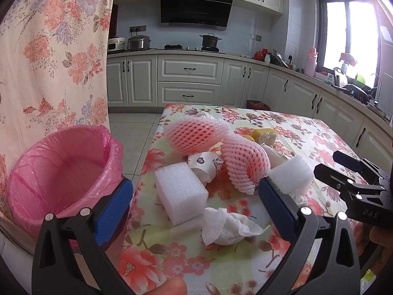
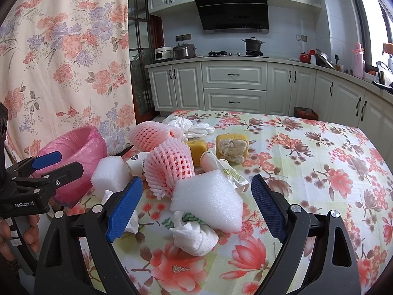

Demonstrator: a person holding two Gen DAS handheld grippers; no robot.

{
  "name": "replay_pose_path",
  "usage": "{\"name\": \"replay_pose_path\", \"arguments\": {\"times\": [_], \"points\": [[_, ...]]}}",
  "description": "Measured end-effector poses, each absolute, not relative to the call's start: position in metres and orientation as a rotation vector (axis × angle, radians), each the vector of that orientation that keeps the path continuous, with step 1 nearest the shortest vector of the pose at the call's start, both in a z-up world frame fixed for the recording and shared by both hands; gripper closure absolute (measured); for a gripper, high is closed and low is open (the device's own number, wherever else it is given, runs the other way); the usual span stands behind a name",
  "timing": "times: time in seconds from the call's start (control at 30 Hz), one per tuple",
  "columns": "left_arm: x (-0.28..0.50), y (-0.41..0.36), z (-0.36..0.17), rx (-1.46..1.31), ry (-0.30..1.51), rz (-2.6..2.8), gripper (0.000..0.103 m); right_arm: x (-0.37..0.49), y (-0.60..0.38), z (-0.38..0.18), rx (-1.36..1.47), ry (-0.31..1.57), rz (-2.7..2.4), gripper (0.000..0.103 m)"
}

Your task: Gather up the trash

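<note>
The left gripper point(image 1: 195, 201) is held wide apart above the near edge of the table point(image 1: 307, 132), nothing gripped; a white foam block point(image 1: 180, 190) and a crumpled paper towel point(image 1: 227, 226) are framed between its blue ribbed fingers point(image 1: 114, 211). The right gripper point(image 2: 196, 206) is likewise spread wide and empty, with a second, wedge-shaped foam block point(image 2: 208, 200) and a knotted tissue wad point(image 2: 194, 236) lying between its pads.

Behind these, the way is crowded by two pink foam fruit nets point(image 1: 243, 164), tubular and netted; the nearer is curled, its long axis running from the far left toward the near right. A paper cup point(image 1: 202, 163) is tipped on its side beneath them. Two yellow sponge-like pieces point(image 2: 231, 147) are set farther back, beside crumpled white plastic point(image 2: 189, 126).

The bin lined with a pink plastic bag point(image 1: 63, 169) stands off the table's left edge, in front of a floral curtain point(image 1: 54, 49). The table is covered with a glossy flowered cloth.
</note>
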State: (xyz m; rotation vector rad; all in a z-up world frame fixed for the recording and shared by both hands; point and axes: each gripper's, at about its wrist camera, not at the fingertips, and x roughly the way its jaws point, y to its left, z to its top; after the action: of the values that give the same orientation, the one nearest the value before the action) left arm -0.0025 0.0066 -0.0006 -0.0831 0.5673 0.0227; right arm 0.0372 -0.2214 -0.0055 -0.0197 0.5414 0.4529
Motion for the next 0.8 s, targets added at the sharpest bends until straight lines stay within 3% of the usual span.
{"name": "replay_pose_path", "arguments": {"times": [0.8], "points": [[-0.0031, 0.0085, -0.0001, -0.085, 0.567, 0.024, 0.004, 0.0401, -0.2266, -0.0065, -0.016, 0.551, 0.440, 0.019]]}}
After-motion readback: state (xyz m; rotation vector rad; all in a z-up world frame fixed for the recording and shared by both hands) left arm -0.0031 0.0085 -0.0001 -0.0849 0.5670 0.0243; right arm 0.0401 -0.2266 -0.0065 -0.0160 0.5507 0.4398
